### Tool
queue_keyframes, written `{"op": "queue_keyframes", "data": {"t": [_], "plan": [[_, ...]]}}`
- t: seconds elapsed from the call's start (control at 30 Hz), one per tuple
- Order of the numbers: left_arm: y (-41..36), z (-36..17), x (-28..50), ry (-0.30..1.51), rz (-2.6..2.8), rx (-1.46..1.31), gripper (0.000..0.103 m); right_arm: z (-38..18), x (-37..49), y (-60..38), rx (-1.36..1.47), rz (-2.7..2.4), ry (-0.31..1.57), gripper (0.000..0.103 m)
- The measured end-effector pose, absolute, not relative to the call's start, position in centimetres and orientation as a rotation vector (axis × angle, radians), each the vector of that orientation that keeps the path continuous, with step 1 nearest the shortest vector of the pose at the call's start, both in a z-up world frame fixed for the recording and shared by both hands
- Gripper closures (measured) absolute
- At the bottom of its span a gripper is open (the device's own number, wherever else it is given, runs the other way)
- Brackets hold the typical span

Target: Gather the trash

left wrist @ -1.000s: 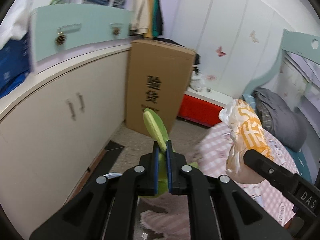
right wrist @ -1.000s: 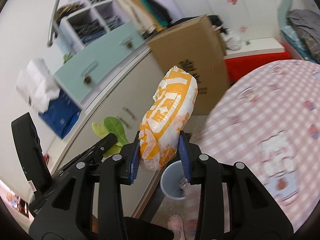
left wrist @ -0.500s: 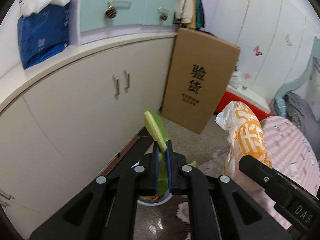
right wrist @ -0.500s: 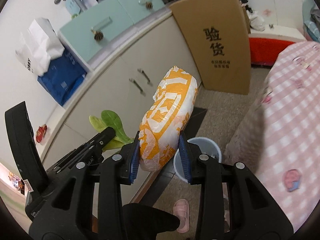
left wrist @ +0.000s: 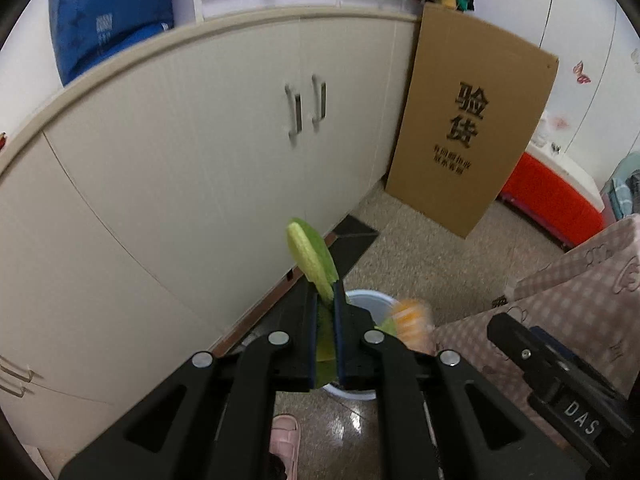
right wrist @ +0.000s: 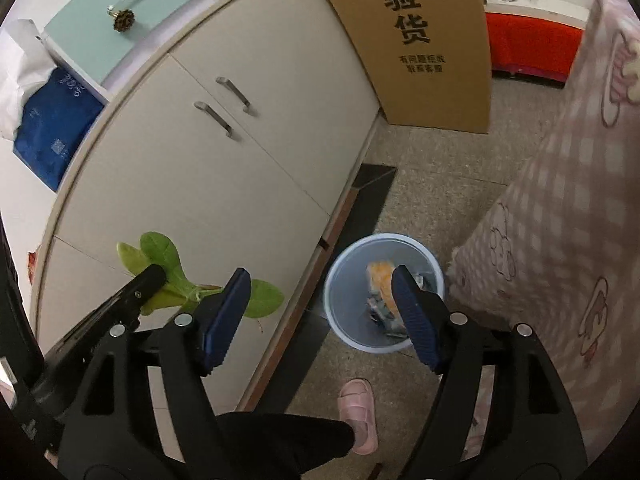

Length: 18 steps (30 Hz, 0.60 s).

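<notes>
I see even indoor light, heavy fisheye bending with dark corners, floor glare, and slight motion blur.

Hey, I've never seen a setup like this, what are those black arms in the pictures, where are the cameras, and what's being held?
No robot here: a person carries a handheld two-finger claw in each hand, and a fisheye camera on each looks forward along its fingers. One picture is from the left claw, the other from the right claw. The left claw is shut on a sprig of green leaves. The right claw's jaws have just been opening; nothing is between them now, and the orange-and-white plastic bag lies in the pale blue trash bin on the floor below. Around it are a white cabinet, a cardboard box and a pink checked cloth.
</notes>
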State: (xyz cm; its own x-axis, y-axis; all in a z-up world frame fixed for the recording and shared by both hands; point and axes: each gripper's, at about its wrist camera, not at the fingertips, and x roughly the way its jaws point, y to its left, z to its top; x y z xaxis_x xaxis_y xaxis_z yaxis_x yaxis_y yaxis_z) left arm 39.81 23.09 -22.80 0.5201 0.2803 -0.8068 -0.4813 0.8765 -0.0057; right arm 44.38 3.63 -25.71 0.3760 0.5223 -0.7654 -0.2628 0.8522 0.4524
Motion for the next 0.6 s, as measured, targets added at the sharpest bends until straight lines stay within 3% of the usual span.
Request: {"op": "queue_keyframes", "data": {"t": [0.27, 0.6], "plan": [[22.5, -24.6, 41.5, 0.958, 0.424, -0.246, 0.094, -24.1, 43.5, 2.6, 0.163, 0.416, 0.983, 0.027], [20.4, -23.2, 43.0, 0.938, 0.372, -0.228, 0.092, -19.9, 42.1, 0.8, 0.135, 0.372, 0.815, 0.027]]}}
